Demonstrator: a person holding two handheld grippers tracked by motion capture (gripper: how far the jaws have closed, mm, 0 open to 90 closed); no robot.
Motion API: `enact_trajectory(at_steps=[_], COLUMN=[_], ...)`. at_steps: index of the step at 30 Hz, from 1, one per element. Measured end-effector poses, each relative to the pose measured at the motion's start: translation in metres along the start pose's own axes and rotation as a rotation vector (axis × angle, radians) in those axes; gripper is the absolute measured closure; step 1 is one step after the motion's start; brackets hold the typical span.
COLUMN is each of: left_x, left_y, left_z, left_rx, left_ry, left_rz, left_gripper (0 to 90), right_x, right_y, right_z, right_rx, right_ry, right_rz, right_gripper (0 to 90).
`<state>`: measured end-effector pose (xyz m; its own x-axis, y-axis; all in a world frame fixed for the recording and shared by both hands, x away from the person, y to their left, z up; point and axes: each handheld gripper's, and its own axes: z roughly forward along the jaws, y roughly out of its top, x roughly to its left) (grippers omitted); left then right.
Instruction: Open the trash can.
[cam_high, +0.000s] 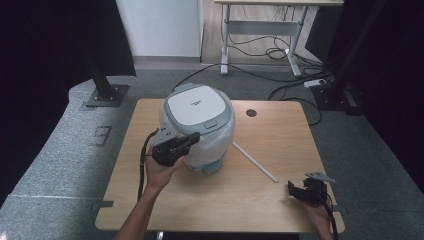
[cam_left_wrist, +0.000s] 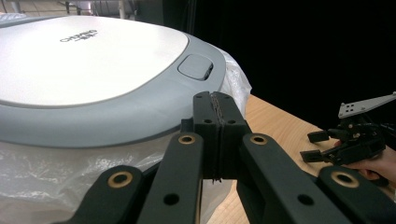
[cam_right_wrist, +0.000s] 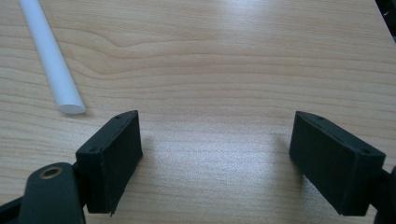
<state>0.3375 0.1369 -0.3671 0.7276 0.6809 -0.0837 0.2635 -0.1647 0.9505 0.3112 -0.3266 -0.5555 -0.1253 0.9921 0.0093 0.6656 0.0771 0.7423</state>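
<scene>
Left gripper (cam_left_wrist: 218, 135) at the grey-and-white lidded bin (cam_high: 198, 107) — jaws pressed together.
Right gripper (cam_right_wrist: 217, 156) spread wide over the wooden table (cam_right_wrist: 224, 60), white plastic rod (cam_right_wrist: 51, 60) nearby.

A white bin (cam_high: 200, 127) with a closed grey-rimmed lid (cam_left_wrist: 88, 70) and a clear plastic liner (cam_left_wrist: 42, 175) stood upright mid-table.

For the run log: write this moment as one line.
left gripper: jaws shut, empty, at the bin lid front rim | right gripper: jaws open, empty, over the table | white rod: lying loose on table
</scene>
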Motion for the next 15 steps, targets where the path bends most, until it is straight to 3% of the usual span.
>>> enact_trajectory(at_steps=[7, 15], left_x=[0.0034, 0.0016], left_y=[-0.0052, 0.0009], left_z=[0.0034, 0.0051], left_rx=[0.005, 0.002], left_ry=[-0.021, -0.02], left_rz=[-0.026, -0.017], left_gripper=[88.2, 89.5], right_x=[0.0, 0.0], right_y=[0.0, 0.0], right_z=[0.0001, 0.0], right_rx=[-0.001, 0.0], right_ry=[0.0, 0.0], right_rz=[0.0, 0.0], right_gripper=[16.6, 16.6])
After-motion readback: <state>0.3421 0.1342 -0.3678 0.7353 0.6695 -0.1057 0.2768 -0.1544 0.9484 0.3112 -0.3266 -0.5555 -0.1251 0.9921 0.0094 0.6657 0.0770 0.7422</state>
